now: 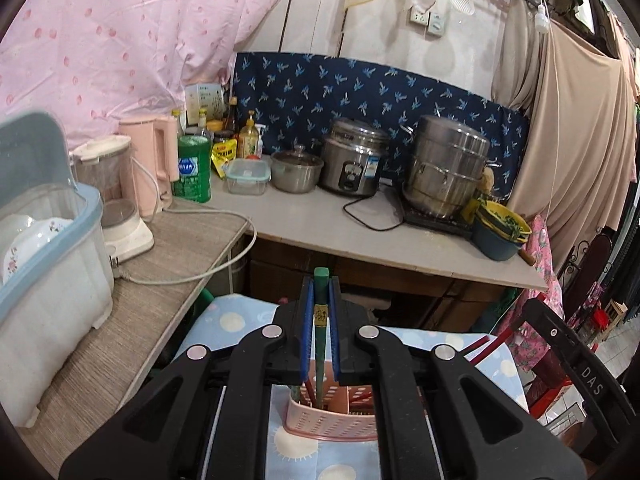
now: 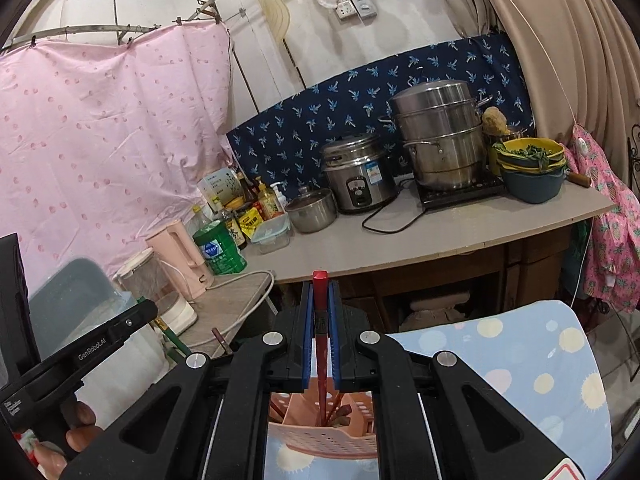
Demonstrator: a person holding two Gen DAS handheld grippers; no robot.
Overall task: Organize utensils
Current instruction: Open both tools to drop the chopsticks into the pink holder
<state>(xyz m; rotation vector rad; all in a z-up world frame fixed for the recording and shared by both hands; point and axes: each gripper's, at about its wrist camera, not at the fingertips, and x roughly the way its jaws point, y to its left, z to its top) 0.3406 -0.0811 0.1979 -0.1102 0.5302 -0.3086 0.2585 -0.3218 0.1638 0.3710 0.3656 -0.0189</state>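
Observation:
My left gripper [image 1: 321, 280] is shut on a green chopstick [image 1: 320, 320] that runs between its blue pads, its lower end over the pink perforated utensil basket [image 1: 332, 420]. My right gripper [image 2: 320, 284] is shut on a red chopstick [image 2: 321, 336], its lower end down in the same pink basket [image 2: 320, 436], which holds several more reddish and dark sticks. The basket stands on a blue cloth [image 2: 520, 380] with pale dots. The left gripper's black body [image 2: 80, 356] and a person's hand show at the lower left of the right wrist view.
A grey counter [image 1: 340, 232] behind carries a rice cooker [image 1: 354, 168], a steel steamer pot [image 1: 446, 168], a small lidded pot [image 1: 296, 170], bottles and stacked bowls [image 1: 500, 232]. On the left stand a dish rack box [image 1: 44, 248], a blender [image 1: 116, 200] and a pink kettle [image 1: 154, 164].

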